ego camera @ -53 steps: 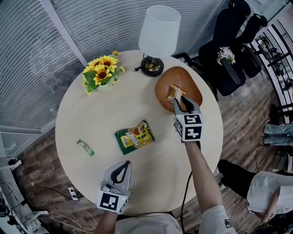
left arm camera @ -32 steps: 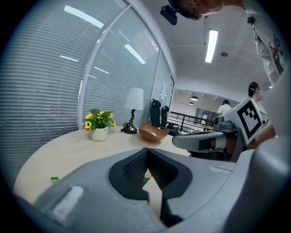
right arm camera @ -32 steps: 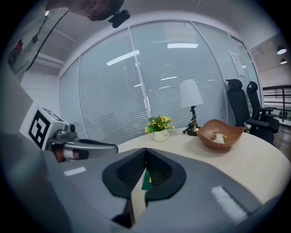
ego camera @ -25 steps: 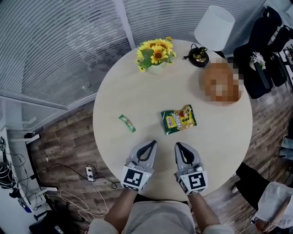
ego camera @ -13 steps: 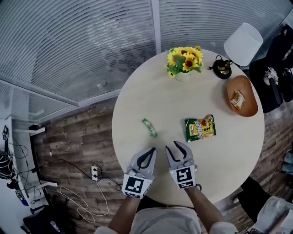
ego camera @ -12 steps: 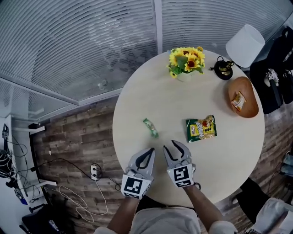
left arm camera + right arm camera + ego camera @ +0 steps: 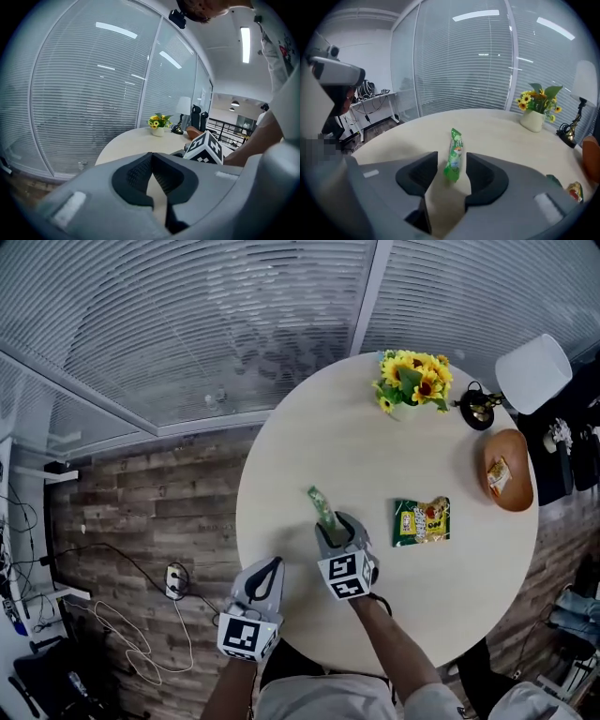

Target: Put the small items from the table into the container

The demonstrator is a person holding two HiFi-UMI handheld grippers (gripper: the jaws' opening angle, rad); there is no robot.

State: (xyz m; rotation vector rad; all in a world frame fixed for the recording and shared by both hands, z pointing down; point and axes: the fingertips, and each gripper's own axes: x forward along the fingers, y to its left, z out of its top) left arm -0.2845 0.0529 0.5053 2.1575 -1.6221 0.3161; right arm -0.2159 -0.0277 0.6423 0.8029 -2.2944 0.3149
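Right tongs [image 7: 331,521] opening low over desk [image 7: 300,437]; near end of green packet [image 7: 322,505] lying in gap, not pinched. Snack bag [image 7: 422,521] lying flat between tongs and bowl [image 7: 518,493], making low obstacle. Sunflowers [image 7: 412,381] and lamp [image 7: 532,373] crowding far rim near bowl. Left half of desk lying bare. Left tongs [image 7: 268,566] hanging off near edge, blocking nothing.

Soft, even light over my table [image 7: 375,456], barely any shadows. The ceiling strip light [image 7: 245,44] glares white, and both gripper views bulge fisheye-style with black corners.
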